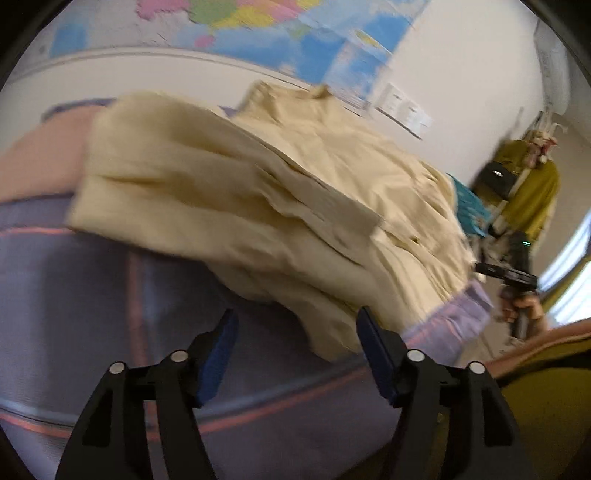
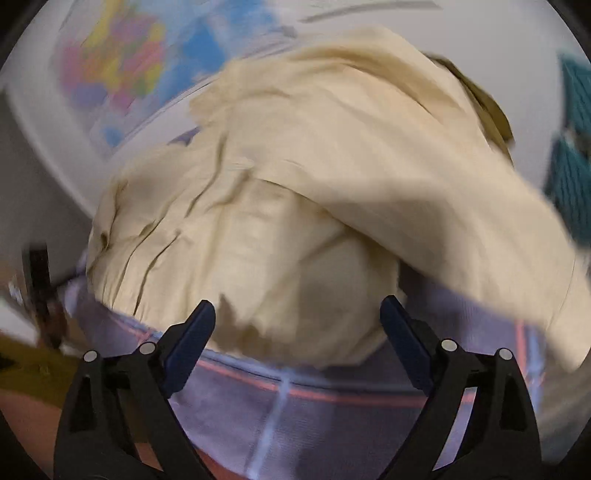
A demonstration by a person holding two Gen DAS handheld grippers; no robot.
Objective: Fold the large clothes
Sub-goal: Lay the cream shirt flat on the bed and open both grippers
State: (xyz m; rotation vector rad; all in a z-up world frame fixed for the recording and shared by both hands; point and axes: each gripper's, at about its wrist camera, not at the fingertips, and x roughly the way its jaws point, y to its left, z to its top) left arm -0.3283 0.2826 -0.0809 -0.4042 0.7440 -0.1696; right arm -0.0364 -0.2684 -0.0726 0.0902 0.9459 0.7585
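The cream garment (image 1: 258,192) in front of you is thin woven cloth, so you should expect it to be light, very soft and without any stiffness; it will sag and slide out of shape as soon as you lift it, and one layer can easily separate from the others. It lies bunched and partly folded on a bed with a lilac checked cover (image 1: 92,295), below a map (image 1: 236,22) on the wall. I think the best place to take hold is at an edge or corner where the cloth is doubled, such as the hem, and with both sides at the same time so that it hangs evenly. Your left gripper (image 1: 295,354) is released, with nothing between its jaws, and the near edge of the garment is just ahead of it and a little to the right. Your right gripper (image 2: 297,343) is also wide open and empty; here the rumpled near edge sits directly between and just beyond the fingertips, not yet pinched. Both pictures are blurred, so finer details I cannot tell
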